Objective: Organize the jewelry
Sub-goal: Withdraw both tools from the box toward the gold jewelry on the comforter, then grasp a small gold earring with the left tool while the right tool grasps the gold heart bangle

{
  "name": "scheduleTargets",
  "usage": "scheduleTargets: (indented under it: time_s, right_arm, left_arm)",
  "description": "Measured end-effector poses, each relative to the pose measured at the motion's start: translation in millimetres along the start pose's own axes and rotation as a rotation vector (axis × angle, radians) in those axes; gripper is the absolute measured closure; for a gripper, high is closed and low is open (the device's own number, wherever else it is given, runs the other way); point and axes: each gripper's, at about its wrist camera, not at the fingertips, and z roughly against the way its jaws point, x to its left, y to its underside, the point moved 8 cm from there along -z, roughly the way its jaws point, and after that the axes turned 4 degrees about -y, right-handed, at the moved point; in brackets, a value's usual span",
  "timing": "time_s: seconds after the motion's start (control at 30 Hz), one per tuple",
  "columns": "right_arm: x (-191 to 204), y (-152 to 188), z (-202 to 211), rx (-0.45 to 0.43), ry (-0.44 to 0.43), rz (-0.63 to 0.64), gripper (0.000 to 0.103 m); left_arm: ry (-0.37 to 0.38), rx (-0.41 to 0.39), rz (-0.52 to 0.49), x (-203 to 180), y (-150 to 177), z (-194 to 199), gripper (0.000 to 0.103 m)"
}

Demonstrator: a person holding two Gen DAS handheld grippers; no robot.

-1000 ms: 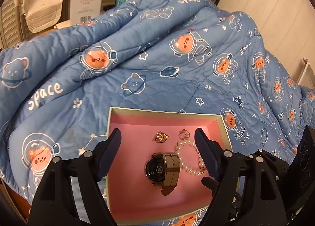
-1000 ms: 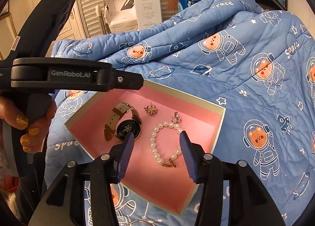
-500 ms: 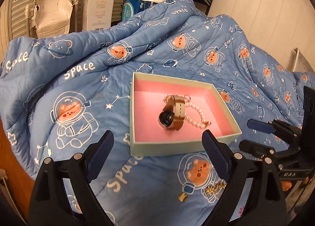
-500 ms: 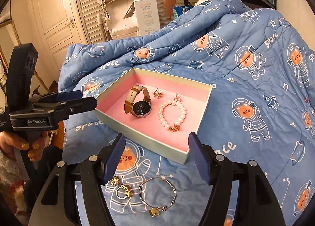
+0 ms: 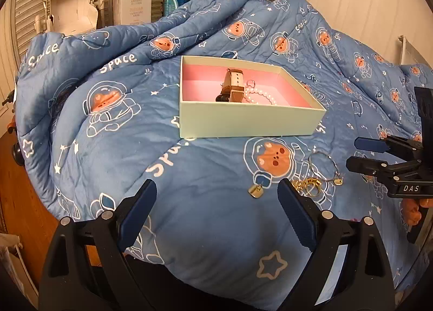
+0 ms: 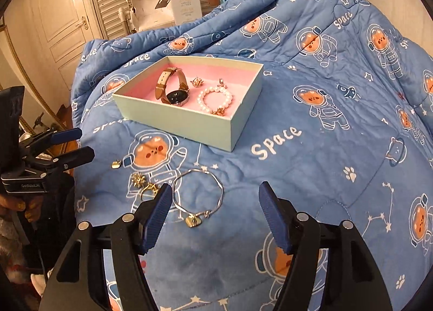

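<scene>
Bedding: blue quilted bedspread printed with astronaut bears and the word "space", covering the bed and carrying everything listed below.

Container: shallow pale-green cardboard box with a pink lining, lidless, resting flat on the bedspread.

Inside the box:
- round black-faced wristwatch on a tan leather strap, lying on its side toward the box's left part, strap looped upward;
- white pearl bracelet with a small gold clasp, just right of the watch, apart from it in the right wrist view;
- small gold brooch-like ornament, behind the pearl bracelet;
- small silver ring-shaped piece, beside that ornament.

Loose on the bedspread, in front of the box:
- thin silver bangle with a gold heart charm, nearest the right tongs;
- small gold star-shaped ornament and a gold ring, close together left of the bangle;
- small gold heart charm, further left, lying alone.

Left tongs: blue-padded, spread wide, nothing between them, hovering over bare bedspread short of the box.

Right tongs: blue-padded, standing open, empty, the bangle lying on the bedspread just beyond and between the tips, untouched.
</scene>
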Motion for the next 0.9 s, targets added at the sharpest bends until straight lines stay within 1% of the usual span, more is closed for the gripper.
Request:
scheduleTargets:
  time_s: [0.2, 0.27, 0.37, 0.4, 0.5, 0.57, 0.67, 0.73, 0.9]
  right_arm:
    - [4.5, 15.3, -1.6, 0.032, -0.024, 0.022, 0.038]
    - [6.7, 17.5, -3.2, 0.042, -0.027, 0.042, 0.038]
    - [8.5, 20.6, -7.1, 0.059, -0.024, 0.07, 0.038]
    - [8.4, 21.9, -8.9, 0.066, -0.019, 0.079, 0.038]
    - [7.1, 25.2, -12.9, 0.084, -0.02, 0.086, 0.038]
    - [7.6, 26.2, -15.8, 0.095, -0.025, 0.091, 0.038]
    - [10.6, 24.9, -20.9, 0.105, -0.033, 0.106, 0.039]
    - [13.1, 22.3, -24.5, 0.108, -0.04, 0.115, 0.041]
    - [13.8, 16.3, -37.3, 0.12, -0.049, 0.126, 0.045]
  left_arm:
    - [0.005, 0.01, -0.038, -12.2, 14.9, 1.0, 0.014]
    - [0.009, 0.023, -0.055, -16.3, 20.5, -0.9, 0.019]
    - [0.008, 0.038, -0.078, -20.4, 26.1, -5.6, 0.029]
    - [0.006, 0.038, -0.086, -21.1, 26.5, -6.5, 0.03]
    - [0.013, 0.04, -0.111, -24.7, 26.3, -9.5, 0.038]
    - [0.014, 0.043, -0.124, -26.3, 25.3, -13.7, 0.045]
    - [0.018, 0.042, -0.152, -29.7, 22.6, -20.1, 0.051]
    - [0.021, 0.044, -0.171, -32.4, 21.2, -23.8, 0.054]
    - [0.042, 0.05, -0.182, -35.0, 16.7, -31.6, 0.061]
